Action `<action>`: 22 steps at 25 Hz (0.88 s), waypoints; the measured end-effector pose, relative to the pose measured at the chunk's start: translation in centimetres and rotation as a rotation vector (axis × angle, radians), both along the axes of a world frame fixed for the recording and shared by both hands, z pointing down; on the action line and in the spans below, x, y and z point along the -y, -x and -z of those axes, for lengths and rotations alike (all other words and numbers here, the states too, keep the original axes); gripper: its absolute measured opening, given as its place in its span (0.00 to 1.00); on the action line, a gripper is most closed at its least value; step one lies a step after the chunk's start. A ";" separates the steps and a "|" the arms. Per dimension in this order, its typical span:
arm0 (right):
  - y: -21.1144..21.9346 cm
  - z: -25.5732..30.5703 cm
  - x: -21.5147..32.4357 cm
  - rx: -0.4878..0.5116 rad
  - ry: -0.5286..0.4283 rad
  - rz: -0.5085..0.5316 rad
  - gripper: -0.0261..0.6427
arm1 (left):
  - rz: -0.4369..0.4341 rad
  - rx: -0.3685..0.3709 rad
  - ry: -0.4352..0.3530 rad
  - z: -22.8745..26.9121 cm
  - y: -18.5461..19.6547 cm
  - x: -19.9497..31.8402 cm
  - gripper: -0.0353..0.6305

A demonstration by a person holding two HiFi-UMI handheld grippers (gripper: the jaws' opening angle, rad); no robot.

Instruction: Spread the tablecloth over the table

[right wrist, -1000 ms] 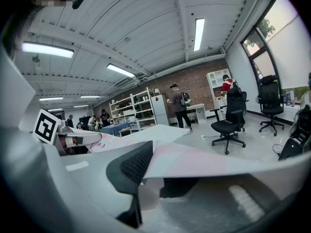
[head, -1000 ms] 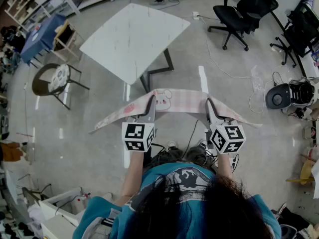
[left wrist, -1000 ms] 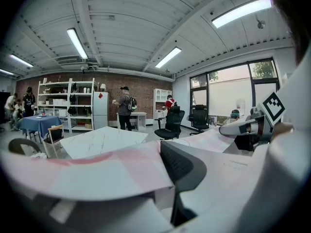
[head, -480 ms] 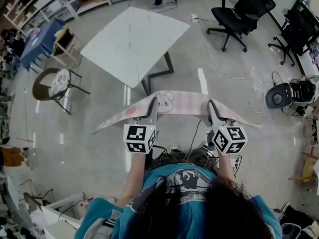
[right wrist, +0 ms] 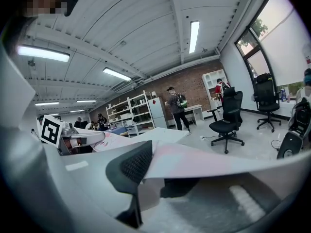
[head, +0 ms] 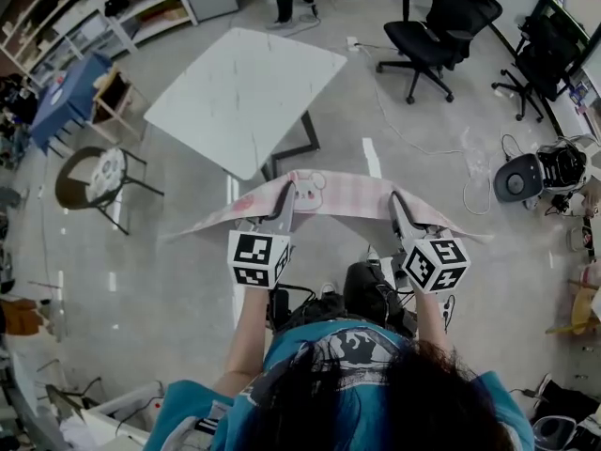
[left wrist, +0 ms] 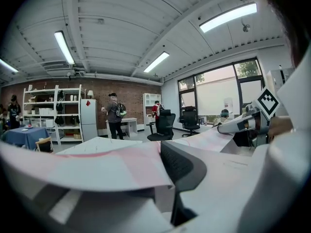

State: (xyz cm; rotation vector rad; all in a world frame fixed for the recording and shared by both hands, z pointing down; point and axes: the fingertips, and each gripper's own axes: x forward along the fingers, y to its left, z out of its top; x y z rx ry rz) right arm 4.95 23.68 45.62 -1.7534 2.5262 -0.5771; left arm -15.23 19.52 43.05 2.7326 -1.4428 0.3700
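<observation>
tablecloth (head: 338,194): thin cloth on the table's near side, pink checked, matt and soft-looking.
table (head: 246,87): white top, smooth, faintly veined like marble, low sheen; dark legs look like painted metal.
floor (head: 169,252) around the table: grey, smooth, glossy enough to mirror the ceiling lights.
left gripper (head: 285,195): white shell, matt plastic; pad (left wrist: 182,165) black, finely ribbed, rubbery-looking.
office chair (head: 437,26) right of the table: black, matt; fabric or mesh cannot be told.

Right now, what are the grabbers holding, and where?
Left gripper and right gripper each pinch the tablecloth by one long edge. The right's jaws have just been opening, cloth between them.
</observation>
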 end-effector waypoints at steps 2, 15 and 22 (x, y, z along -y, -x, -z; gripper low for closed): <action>-0.5 0.4 0.7 -0.007 -0.006 -0.006 0.11 | -0.016 0.005 -0.011 0.4 -0.6 0.8 0.14; -1.6 2.3 10.0 -0.001 -0.044 0.037 0.11 | 0.002 -0.011 -0.045 2.5 -1.5 9.1 0.14; -2.5 3.6 19.6 -0.001 -0.068 0.119 0.11 | 0.079 -0.003 -0.076 4.2 -2.2 17.0 0.14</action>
